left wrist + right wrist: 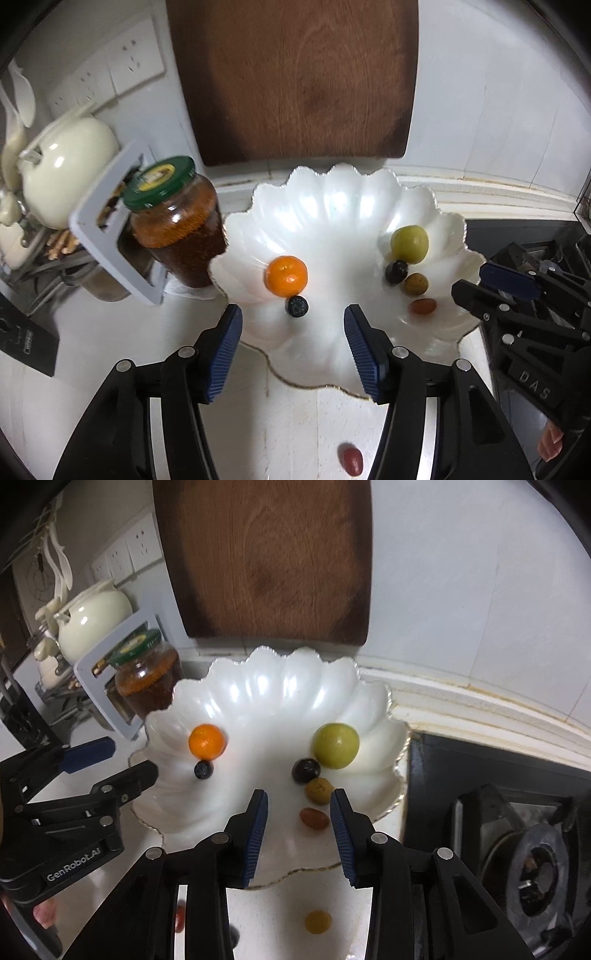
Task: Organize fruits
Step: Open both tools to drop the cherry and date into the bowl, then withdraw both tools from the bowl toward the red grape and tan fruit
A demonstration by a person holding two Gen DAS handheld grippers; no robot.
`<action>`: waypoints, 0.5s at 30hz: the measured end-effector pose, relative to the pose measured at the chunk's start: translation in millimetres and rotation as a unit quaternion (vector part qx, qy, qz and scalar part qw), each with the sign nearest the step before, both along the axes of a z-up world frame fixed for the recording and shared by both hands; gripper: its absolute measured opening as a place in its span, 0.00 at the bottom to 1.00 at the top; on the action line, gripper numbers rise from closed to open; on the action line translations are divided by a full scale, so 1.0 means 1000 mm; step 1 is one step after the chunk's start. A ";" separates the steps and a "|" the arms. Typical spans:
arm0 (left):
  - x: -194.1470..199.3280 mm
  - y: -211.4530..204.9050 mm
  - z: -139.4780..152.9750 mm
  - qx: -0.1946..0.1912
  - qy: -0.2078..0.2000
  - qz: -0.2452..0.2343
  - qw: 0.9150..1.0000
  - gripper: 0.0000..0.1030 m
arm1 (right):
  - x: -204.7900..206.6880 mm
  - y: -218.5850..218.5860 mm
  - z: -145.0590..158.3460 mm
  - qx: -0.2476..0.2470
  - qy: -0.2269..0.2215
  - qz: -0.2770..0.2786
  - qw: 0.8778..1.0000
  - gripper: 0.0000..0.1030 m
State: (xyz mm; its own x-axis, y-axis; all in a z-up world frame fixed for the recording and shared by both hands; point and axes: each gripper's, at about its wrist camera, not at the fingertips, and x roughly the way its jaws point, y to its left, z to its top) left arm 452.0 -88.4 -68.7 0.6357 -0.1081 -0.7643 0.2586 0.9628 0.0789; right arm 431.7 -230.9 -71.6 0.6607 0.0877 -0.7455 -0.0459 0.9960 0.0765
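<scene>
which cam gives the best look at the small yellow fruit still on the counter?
Right wrist. The small yellow fruit sits unobstructed on the counter, just short of the scalloped white bowl, between the gripper's arms. The left wrist view doesn't show it, only a red fruit on the counter.

Pearly white bowl (332, 206), orange mandarin (287, 276), green fruit (409, 244), green-lidded jar (177, 229)

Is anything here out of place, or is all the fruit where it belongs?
Mostly tidy: six fruits sit in the white scalloped bowl. But two small ones lie on the counter just outside its near rim: a red fruit and a yellow fruit. With fruit being gathered into the bowl, these look like stragglers. Nothing looks spilled or broken.
</scene>
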 end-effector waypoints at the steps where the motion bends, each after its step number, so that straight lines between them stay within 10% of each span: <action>1: -0.005 0.001 0.004 -0.001 -0.006 0.001 1.000 0.58 | -0.003 -0.001 0.004 0.002 -0.006 0.000 1.000 0.35; 15: -0.064 0.008 0.035 0.007 -0.072 0.021 0.997 0.63 | -0.053 -0.002 0.032 -0.002 -0.067 -0.001 0.998 0.35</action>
